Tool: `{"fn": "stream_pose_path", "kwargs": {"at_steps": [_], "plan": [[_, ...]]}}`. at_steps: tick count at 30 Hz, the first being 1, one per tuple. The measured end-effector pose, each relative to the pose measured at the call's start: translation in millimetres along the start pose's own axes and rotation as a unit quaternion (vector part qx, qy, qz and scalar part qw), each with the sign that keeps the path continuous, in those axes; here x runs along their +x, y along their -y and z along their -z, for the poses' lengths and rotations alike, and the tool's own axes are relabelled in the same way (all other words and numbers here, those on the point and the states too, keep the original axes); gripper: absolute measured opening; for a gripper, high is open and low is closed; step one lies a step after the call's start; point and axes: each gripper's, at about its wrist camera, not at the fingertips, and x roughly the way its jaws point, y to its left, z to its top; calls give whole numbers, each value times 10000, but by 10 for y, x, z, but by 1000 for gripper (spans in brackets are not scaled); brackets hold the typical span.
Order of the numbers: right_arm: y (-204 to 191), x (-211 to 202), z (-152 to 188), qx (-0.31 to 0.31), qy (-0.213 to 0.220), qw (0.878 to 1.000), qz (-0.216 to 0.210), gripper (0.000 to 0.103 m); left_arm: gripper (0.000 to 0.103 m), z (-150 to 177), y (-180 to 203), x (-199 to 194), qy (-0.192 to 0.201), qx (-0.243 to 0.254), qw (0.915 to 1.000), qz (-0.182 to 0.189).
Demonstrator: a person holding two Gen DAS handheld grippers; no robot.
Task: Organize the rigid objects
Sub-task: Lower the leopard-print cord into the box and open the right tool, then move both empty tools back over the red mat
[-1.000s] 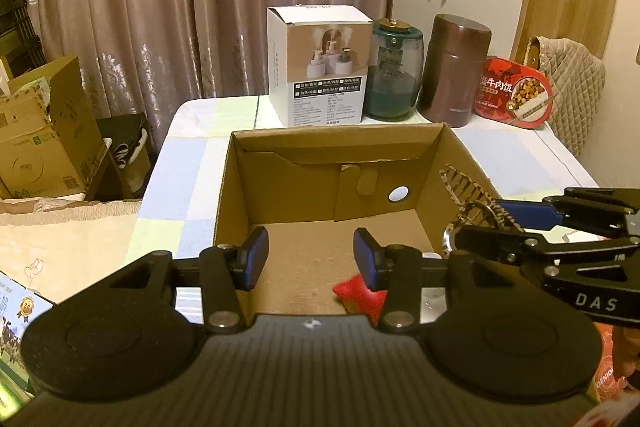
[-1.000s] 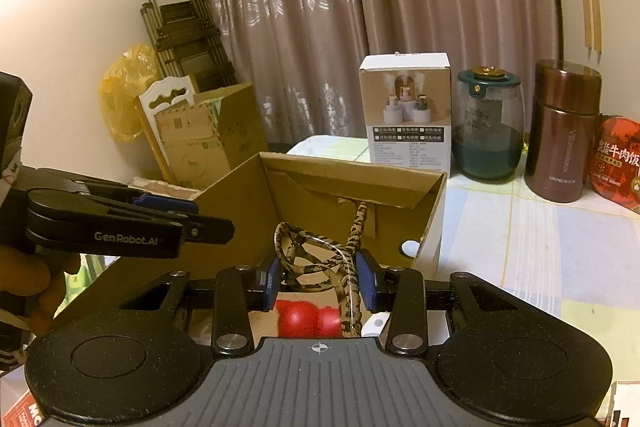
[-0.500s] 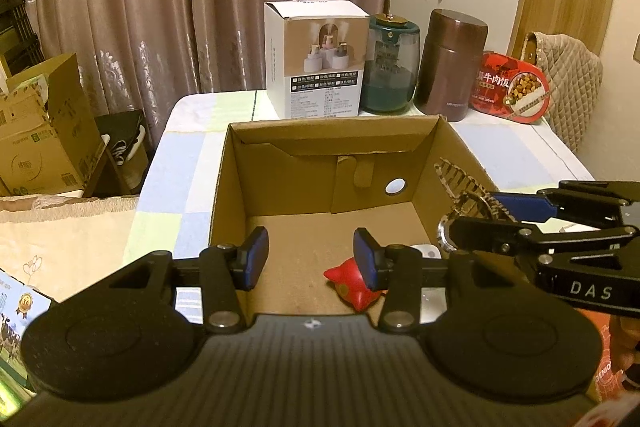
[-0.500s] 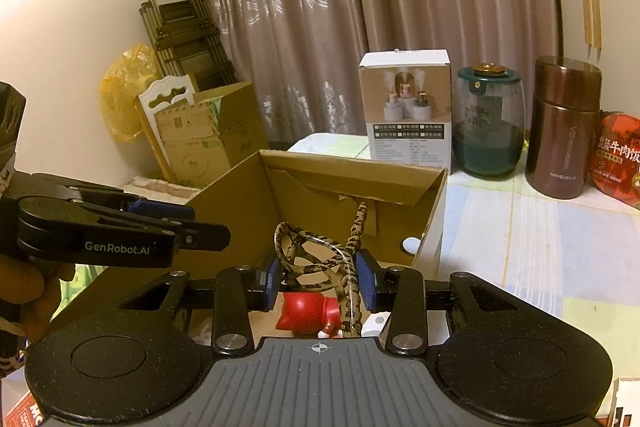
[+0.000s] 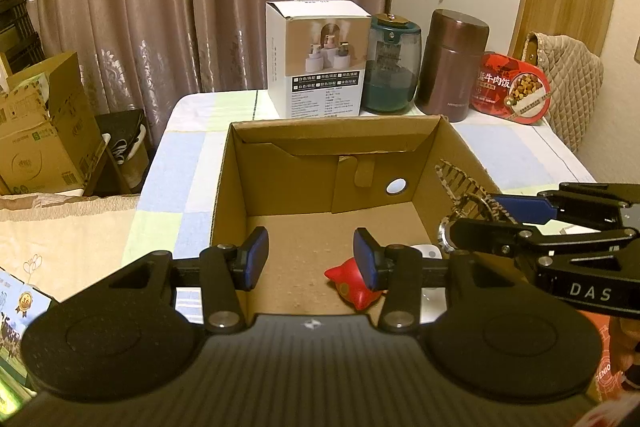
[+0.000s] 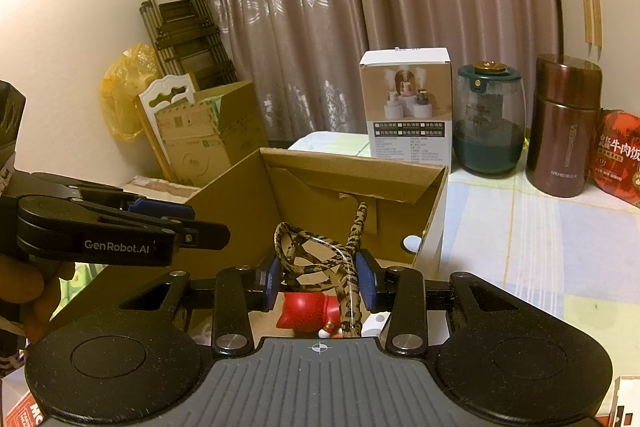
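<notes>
1. My right gripper [image 6: 318, 285] clamps leopard-print folded glasses [image 6: 320, 259] above the open brown cardboard box [image 5: 332, 135], ready for dropping in.
2. My left gripper [image 5: 310, 259] hovers empty, jaws at their narrowest gap, over the red figurine [image 5: 352, 285].

The red figurine [image 5: 352, 283] is partly hidden behind the left gripper's [image 5: 308, 259] right finger, and a white object [image 5: 427, 251] beside it is mostly covered. The leopard-print glasses [image 6: 320, 259] hide part of the figurine below the right gripper [image 6: 318, 277]. A red round tin [image 6: 618, 157] is cut off at the picture's right edge.
</notes>
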Motion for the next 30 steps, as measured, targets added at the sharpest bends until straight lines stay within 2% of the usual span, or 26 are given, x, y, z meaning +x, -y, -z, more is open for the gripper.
{"fn": "stream_pose_path", "kwargs": {"at_steps": [11, 19, 30], "plan": [[47, -23, -18, 217, 138, 9996, -71, 36, 41, 5, -7, 1, 0, -8, 10000, -6], [71, -119, -82, 324, 346, 9989, -32, 43, 41, 10, -16, -6, 18, -18, 10000, -1], [111, -206, -77, 367, 357, 9987, 57, 45, 41, 14, 63, -53, 30, -47, 10000, 69]]}}
